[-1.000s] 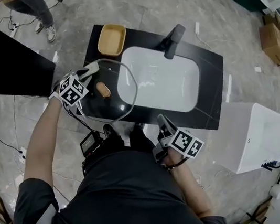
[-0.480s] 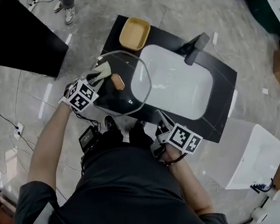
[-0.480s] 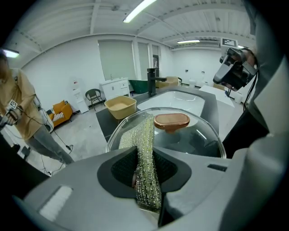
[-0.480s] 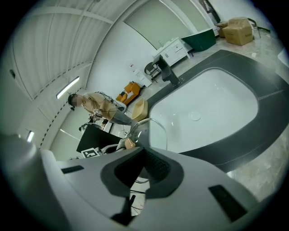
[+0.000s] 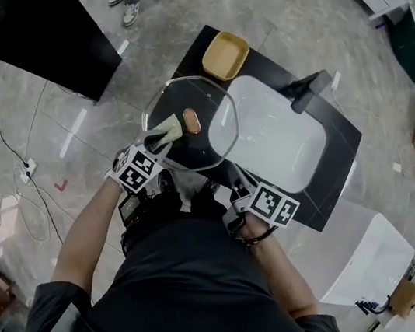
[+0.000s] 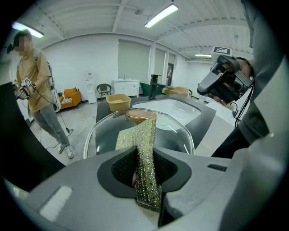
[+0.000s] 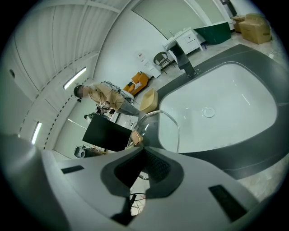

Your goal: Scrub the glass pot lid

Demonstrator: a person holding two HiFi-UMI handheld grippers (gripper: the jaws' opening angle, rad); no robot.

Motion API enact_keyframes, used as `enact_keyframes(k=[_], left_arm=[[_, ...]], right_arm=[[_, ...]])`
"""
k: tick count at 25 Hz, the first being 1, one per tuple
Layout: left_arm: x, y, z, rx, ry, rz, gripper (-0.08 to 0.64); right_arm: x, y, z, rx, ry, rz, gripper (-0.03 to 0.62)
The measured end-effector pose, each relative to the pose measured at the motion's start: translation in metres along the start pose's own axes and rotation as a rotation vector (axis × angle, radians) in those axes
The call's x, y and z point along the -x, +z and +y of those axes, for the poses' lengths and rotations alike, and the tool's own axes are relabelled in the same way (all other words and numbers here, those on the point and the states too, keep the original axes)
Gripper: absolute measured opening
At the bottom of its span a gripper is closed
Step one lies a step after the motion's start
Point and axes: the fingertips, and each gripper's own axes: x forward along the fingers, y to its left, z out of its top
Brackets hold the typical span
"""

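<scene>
- Left gripper (image 5: 162, 139): jaws clamped on a green-gold cloth (image 6: 143, 149), one end standing up between the pads, the other draped forward onto the glass.
- Lid (image 5: 210, 133): level and dome up, above the left part of the counter (image 5: 339, 149), with the cloth lying on its near-left side, just beside the wooden knob (image 5: 191, 120).
- Right gripper (image 5: 233, 177): jaws closed together at the lid's near rim (rim seen running right down to the tips in the right gripper view), so gripping it there.
- Edges: lid's left rim juts past the counter's left edge, over bare floor; right rim reaches over the left part of the sink (image 5: 281, 137).
- Room: open floor to the left, between the counter and a black board (image 5: 44, 39); wide open basin to the right of the lid; faucet (image 5: 307, 91) on the sink's far side, well apart from both grippers.
- Containers: sink white and smooth, drain showing at the bottom; tan dish (image 5: 225, 54) on the counter's far corner, just beyond the lid's far rim, its inside plain tan.
- Beyond the counter: a person (image 6: 38, 85) standing on the floor, well apart from the work.
</scene>
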Motion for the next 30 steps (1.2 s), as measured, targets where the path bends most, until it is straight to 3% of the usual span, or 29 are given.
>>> enact_keyframes(k=[4, 15, 23, 30], left_arm=[[0.000, 0.000, -0.023, 0.051, 0.007, -0.007, 0.075], [-0.023, 0.013, -0.080, 0.004, -0.012, 0.040, 0.075], [-0.041, 0.024, -0.107, -0.094, -0.070, 0.097, 0.075], [-0.055, 0.029, -0.139, -0.187, -0.175, 0.131, 0.075]], right_arm=[[-0.005, -0.006, 0.002, 0.012, 0.015, 0.038, 0.008], [0.012, -0.008, -0.016, -0.020, 0.015, 0.025, 0.008], [0.036, 0.001, -0.036, -0.080, 0.002, -0.052, 0.006], [0.050, 0.003, -0.046, -0.120, -0.012, -0.100, 0.006]])
